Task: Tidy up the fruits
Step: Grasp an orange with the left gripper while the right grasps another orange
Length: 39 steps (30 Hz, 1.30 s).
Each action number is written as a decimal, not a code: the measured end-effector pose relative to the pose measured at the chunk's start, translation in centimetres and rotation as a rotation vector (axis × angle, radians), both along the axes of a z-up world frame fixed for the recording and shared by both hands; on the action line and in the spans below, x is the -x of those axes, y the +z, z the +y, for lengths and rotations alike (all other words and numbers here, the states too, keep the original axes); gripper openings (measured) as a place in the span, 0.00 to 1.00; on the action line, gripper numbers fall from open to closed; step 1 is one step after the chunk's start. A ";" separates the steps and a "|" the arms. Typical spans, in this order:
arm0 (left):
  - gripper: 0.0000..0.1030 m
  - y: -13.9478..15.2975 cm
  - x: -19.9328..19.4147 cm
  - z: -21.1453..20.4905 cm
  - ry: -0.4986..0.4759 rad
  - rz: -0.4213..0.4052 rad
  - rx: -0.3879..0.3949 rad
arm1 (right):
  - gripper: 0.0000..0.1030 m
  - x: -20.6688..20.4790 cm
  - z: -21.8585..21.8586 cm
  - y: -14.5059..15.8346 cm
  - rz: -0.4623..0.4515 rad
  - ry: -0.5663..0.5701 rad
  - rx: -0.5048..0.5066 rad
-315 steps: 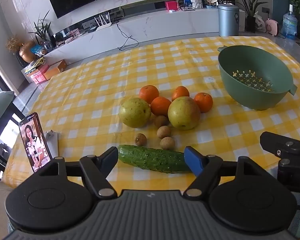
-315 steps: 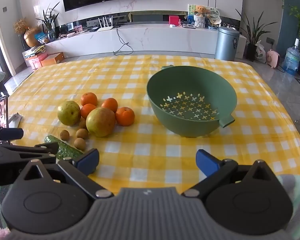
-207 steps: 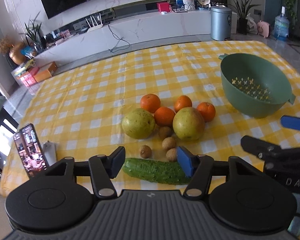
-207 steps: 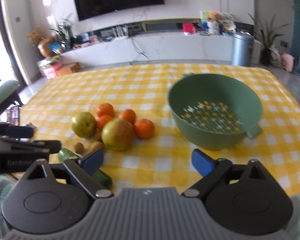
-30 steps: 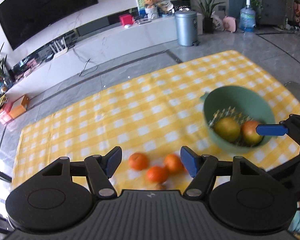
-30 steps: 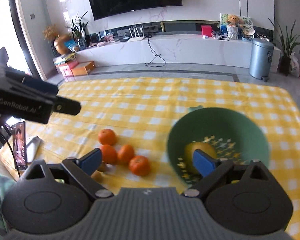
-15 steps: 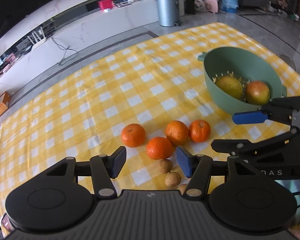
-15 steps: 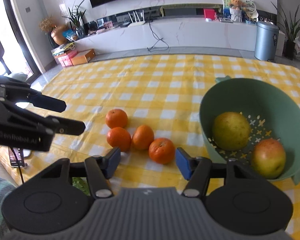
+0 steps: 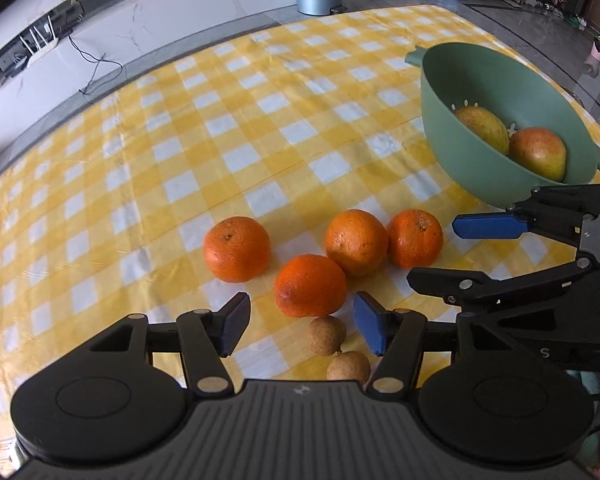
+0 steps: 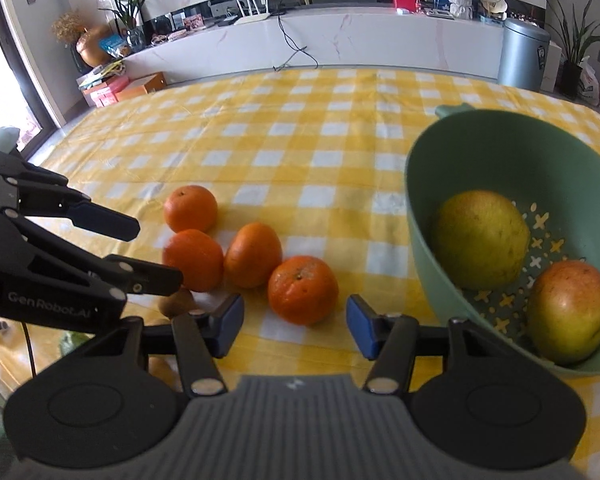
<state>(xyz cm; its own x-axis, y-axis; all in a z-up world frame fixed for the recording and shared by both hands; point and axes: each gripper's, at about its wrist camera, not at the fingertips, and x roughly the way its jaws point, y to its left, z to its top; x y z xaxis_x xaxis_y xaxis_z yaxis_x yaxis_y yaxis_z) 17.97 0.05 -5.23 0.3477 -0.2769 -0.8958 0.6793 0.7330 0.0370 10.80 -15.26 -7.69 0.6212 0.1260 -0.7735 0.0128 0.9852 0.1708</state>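
Observation:
Several oranges lie on the yellow checked cloth. My left gripper [image 9: 302, 328] hangs just short of the nearest orange [image 9: 310, 285], its jaws opening slightly, and two small brown fruits [image 9: 327, 335] lie on the cloth below the gap. My right gripper [image 10: 294, 328] frames another orange [image 10: 303, 289] just ahead of its pads, with its jaws closing and touching nothing. Each gripper shows in the other's view: the right gripper [image 9: 456, 254] and the left gripper [image 10: 140, 252]. The green colander bowl [image 10: 420, 200] holds a yellow-green fruit [image 10: 480, 238] and a red-green one [image 10: 568, 312].
The bowl [image 9: 460, 148] stands at the right of the cloth, close to the right gripper. A sliver of green cucumber [image 10: 70, 338] shows under the left gripper. Behind the table are a white low cabinet [image 10: 340, 48] and a grey bin [image 10: 522, 54].
Both grippers have sunk toward the oranges, which now look larger and closer. Both sets of jaws stand narrower than a second ago. Since the oldest frames, the two large fruits have gone from cloth to bowl.

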 end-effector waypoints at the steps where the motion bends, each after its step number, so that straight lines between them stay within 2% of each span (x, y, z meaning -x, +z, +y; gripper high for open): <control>1: 0.68 -0.3 -0.3 0.0 0.003 0.008 0.003 | 0.51 -0.1 0.0 -0.2 0.002 -0.005 -0.001; 5: 0.68 -1.2 -0.9 -0.2 0.012 0.023 0.001 | 0.51 -0.5 -0.1 -0.9 0.007 -0.015 -0.003; 14: 0.67 -1.7 -1.7 -0.1 0.020 0.059 0.054 | 0.46 -1.2 -0.4 -1.5 0.002 -0.018 -0.024; 17: 0.63 -2.0 -1.9 -0.1 0.028 0.081 0.072 | 0.42 -1.2 -0.6 -1.7 -0.005 -0.014 -0.037; 21: 0.53 -2.5 -2.0 -0.1 0.049 0.111 0.086 | 0.41 -1.1 -0.6 -1.8 -0.012 -0.010 -0.042; 29: 0.49 -2.1 -1.2 -0.2 0.095 0.075 0.086 | 0.39 -0.5 -0.4 -1.3 -0.032 0.006 -0.008; 34: 0.48 -0.7 -0.2 -0.2 0.127 0.035 0.087 | 0.39 0.1 -0.2 -0.4 -0.054 0.023 -0.001; 39: 0.48 1.1 1.0 0.0 0.161 0.015 0.125 | 0.39 1.3 -0.2 1.3 -0.091 0.042 0.007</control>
<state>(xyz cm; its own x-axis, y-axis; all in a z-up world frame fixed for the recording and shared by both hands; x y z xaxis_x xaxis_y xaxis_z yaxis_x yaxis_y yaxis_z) 16.97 0.08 -4.08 0.3832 -0.3283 -0.8633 0.5528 0.8303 -0.0704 9.47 -15.41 -6.43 0.6833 0.1484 -0.7149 -0.0441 0.9857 0.1624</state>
